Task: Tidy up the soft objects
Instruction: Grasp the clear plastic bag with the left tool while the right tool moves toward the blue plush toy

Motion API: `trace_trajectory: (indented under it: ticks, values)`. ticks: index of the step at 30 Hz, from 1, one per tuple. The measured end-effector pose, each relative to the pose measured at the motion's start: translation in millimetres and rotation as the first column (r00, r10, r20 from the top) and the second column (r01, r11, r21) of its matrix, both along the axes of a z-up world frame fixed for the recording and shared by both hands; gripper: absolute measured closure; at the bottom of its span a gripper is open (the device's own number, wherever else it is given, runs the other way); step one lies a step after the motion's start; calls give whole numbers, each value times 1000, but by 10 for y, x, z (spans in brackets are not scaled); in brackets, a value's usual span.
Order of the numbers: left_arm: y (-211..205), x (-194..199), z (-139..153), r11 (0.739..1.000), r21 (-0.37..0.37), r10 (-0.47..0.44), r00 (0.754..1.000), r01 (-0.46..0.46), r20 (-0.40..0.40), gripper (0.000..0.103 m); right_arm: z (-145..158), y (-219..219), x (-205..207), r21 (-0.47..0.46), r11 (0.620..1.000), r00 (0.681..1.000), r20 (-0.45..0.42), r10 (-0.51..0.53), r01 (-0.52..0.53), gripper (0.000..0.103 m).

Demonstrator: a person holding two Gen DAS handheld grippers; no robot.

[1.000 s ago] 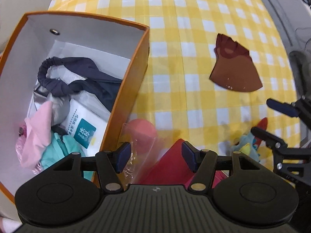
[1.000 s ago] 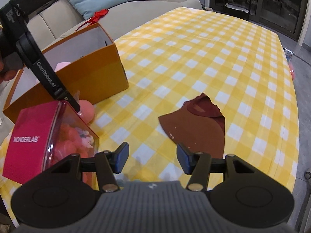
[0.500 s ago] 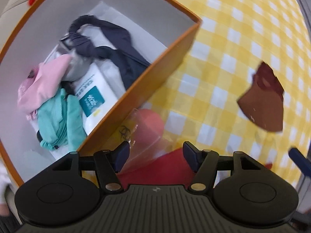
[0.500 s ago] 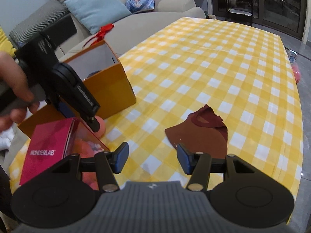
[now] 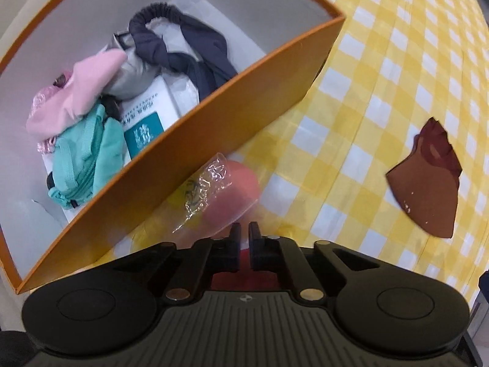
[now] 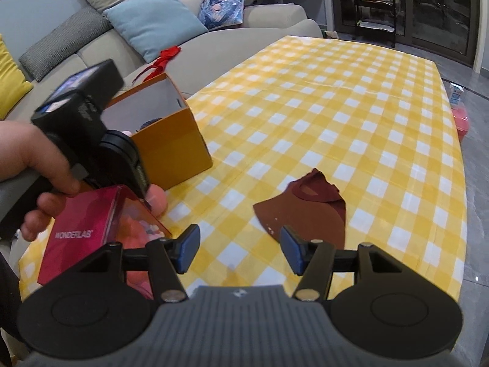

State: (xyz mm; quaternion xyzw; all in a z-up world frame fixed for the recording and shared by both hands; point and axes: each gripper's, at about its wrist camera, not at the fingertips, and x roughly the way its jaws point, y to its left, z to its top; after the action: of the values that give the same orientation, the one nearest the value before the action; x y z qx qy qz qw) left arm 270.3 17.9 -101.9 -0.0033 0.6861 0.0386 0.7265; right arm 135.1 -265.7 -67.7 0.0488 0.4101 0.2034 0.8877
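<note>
Flat, brown cloth (image 6: 305, 214) — long axis diagonal (point toward orange box (image 6: 174, 150)).

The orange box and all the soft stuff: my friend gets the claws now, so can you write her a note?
Left claw: shut, tips down by the clear-fronted red pack of pink things beside the orange box; whether it pinches the wrapper is unclear.
Right claw: jaws opening, nothing between them, aimed at the brown cloth.
Done: pink, teal and dark fabrics lie in the box.
Left: the pack and the brown cloth, both on the checked tablecloth.
</note>
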Motion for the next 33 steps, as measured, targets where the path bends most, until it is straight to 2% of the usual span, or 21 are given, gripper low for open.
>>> trace_trajectory:
  ticks: [9,12,15,16,17,18,19,20,22,24,27,30,31,33]
  values:
    - [127,-3,405,996,-38,-75,996,76,44,103,-99,28,31,-93,996,999,-35,-7,4,45]
    - [244,-20,558,996,-54,-69,996,72,58,103,-112,42,19,-90,996,999,-38,2,-5,45]
    - [329,-9,589,994,-96,-46,998,49,35,103,-136,56,19,-88,996,999,-48,2,-7,45]
    - [346,1,583,993,-112,-18,999,22,39,99,-143,63,22,-85,996,999,-50,3,-7,45]
    - [338,10,567,993,-122,2,999,4,45,85,-147,68,23,-82,997,999,-52,4,-9,45]
    - [312,14,545,992,-124,13,999,-7,51,77,-148,76,25,-81,997,999,-53,6,-10,45]
    - [278,25,514,992,-124,19,998,-12,53,57,-147,83,25,-80,997,999,-53,7,-12,45]
    - [227,39,471,992,-121,25,998,-18,56,45,-143,89,22,-78,997,999,-52,9,-13,45]
    - [153,51,392,995,-95,30,997,-23,72,43,-133,88,18,-70,997,999,-50,14,-17,45]
    - [84,55,307,999,-41,38,996,-34,86,35,-128,80,19,-64,998,999,-49,15,-18,45]
    - [-14,61,126,999,16,49,996,-50,74,34,-123,66,29,-54,998,999,-50,14,-16,45]
    - [-111,81,-34,993,112,21,999,-26,49,34,-102,53,28,-36,999,999,-48,16,-18,45]
    - [-131,91,-74,991,137,5,999,-10,42,35,-94,48,27,-28,999,999,-48,18,-19,45]
    - [-150,106,-111,983,183,-17,999,7,51,51,-90,51,24,-11,1000,998,-50,23,-24,45]
